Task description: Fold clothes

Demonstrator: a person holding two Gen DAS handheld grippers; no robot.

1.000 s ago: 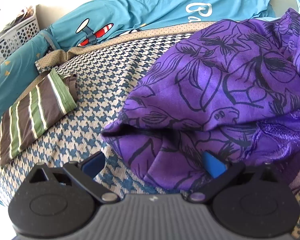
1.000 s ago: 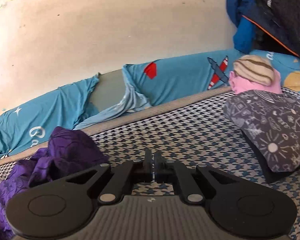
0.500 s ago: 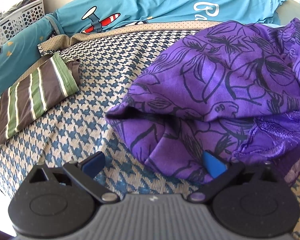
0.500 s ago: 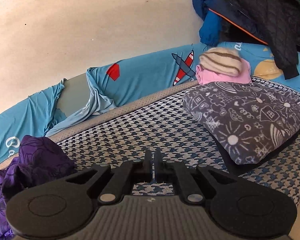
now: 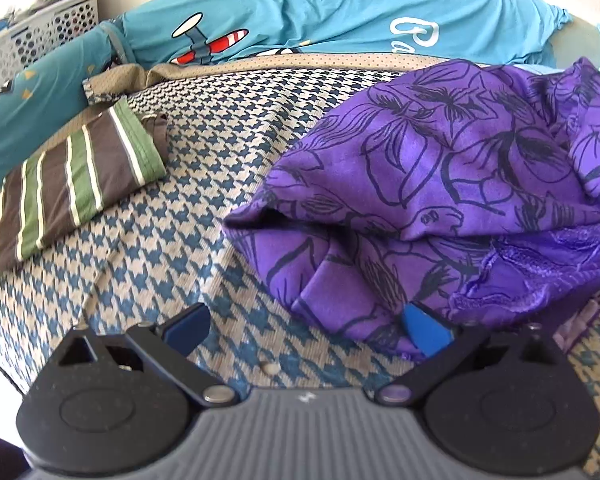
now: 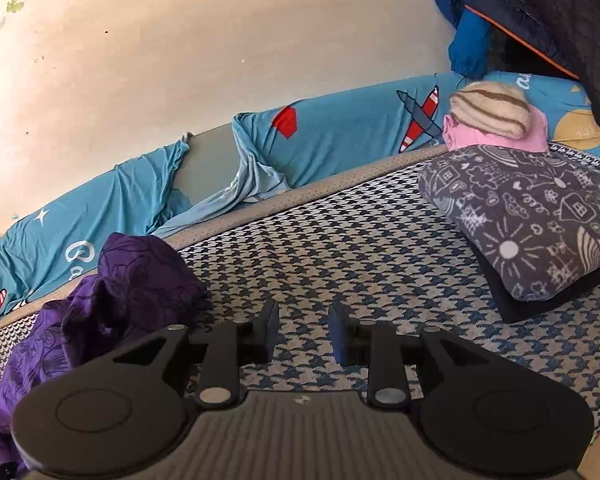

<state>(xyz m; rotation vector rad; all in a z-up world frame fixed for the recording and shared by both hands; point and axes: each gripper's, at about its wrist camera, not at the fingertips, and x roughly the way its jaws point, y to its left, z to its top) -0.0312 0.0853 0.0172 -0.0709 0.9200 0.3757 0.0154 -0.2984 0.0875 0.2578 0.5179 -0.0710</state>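
A crumpled purple garment with a black flower print (image 5: pixel 440 184) lies on the houndstooth mattress (image 5: pixel 180 248). My left gripper (image 5: pixel 306 326) is open just in front of it; its right blue pad (image 5: pixel 424 330) touches the garment's near hem, the left pad (image 5: pixel 186 326) is over bare mattress. In the right wrist view the same purple garment (image 6: pixel 112 300) lies to the left. My right gripper (image 6: pixel 303 332) hangs open over the mattress (image 6: pixel 380 256) with nothing between its fingers.
A folded brown and green striped cloth (image 5: pixel 72 184) lies at the left. A white basket (image 5: pixel 40 36) stands at the back left. Teal bedding (image 5: pixel 340 12) lines the wall. A folded grey patterned blanket (image 6: pixel 532 220), a pink and beige pile (image 6: pixel 496 124) and hanging jackets (image 6: pixel 540 12) are at the right.
My right gripper has opened from shut and swung back toward the purple garment. The left gripper has drawn back slightly, still open at the garment's hem.
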